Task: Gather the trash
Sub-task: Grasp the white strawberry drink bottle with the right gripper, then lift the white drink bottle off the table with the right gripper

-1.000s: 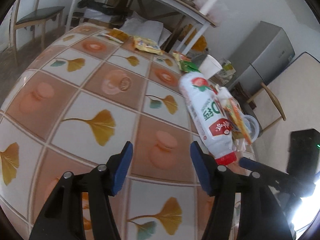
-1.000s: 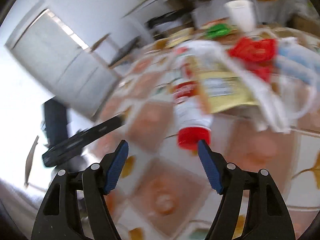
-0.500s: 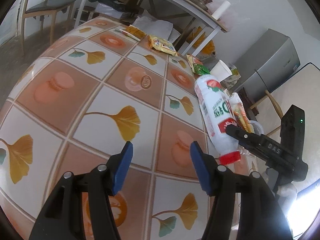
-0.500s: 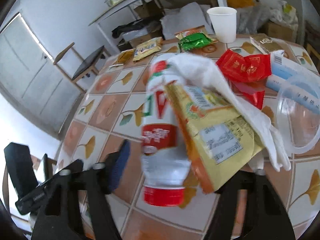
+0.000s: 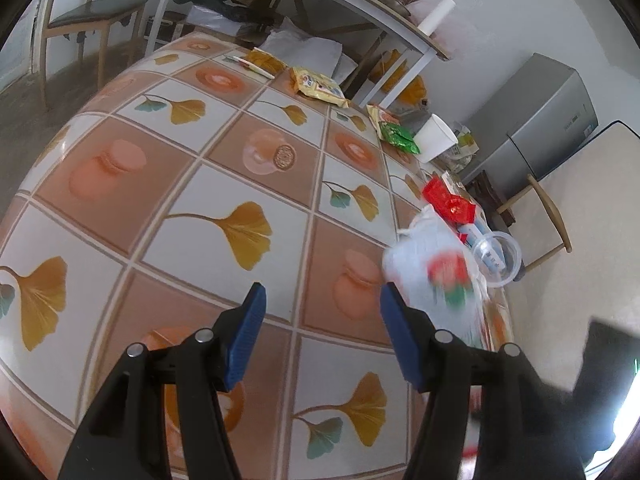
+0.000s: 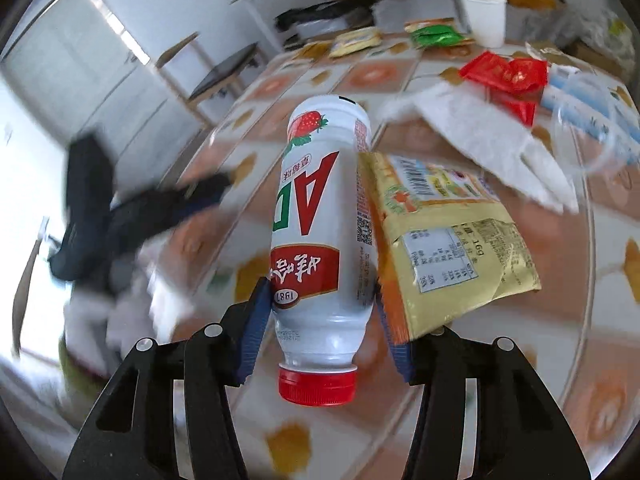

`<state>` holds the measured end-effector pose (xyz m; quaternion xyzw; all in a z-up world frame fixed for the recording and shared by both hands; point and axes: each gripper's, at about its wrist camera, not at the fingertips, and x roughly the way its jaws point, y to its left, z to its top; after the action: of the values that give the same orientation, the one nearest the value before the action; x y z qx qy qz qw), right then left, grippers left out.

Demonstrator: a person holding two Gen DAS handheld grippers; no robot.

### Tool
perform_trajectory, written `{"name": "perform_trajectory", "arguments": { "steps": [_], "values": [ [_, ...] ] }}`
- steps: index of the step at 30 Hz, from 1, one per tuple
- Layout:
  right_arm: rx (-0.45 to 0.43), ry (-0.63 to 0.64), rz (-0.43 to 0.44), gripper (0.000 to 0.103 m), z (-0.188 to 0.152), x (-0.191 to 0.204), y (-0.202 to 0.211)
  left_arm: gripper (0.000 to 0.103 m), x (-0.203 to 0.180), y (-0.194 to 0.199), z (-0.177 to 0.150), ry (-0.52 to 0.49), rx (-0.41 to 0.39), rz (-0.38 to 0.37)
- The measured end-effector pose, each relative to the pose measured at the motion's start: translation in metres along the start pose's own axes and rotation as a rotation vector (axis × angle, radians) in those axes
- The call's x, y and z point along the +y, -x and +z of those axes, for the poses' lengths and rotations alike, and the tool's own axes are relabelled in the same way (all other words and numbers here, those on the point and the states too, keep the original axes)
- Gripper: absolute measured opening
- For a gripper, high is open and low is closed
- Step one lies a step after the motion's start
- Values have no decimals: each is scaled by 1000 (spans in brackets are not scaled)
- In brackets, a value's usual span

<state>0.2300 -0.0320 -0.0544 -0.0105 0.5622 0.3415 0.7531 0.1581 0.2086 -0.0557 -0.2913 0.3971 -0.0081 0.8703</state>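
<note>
right gripper (image 6: 320, 316): clenched on bottle (image 6: 320, 216) near the cap end, lifted for carrying off
yellow wrapper (image 6: 444, 248): pinched along, at 3 o'clock of bottle
left gripper (image 5: 320, 336): released, idle over table (image 5: 224, 184)

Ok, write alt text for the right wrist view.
The right tool grips a white drink bottle with a red cap, cap toward the camera, above a patterned table. A yellow snack packet is caught against its right side; red wrappers and a paper cup lie beyond.
</note>
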Motion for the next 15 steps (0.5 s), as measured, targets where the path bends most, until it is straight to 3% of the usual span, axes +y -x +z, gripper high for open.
{"name": "perform_trajectory", "arguments": {
  "steps": [5,10,15],
  "values": [
    [-16,-35,1,50,-32,-2,20,58,-13,-2,-4,-26,15,-17],
    [-40,-57,-5,51,-38,-4,23,58,-27,-3,-8,-54,33,-32],
    [-53,-113,8,64,-28,-8,14,58,-32,-1,-13,-68,42,-37]
  ]
}}
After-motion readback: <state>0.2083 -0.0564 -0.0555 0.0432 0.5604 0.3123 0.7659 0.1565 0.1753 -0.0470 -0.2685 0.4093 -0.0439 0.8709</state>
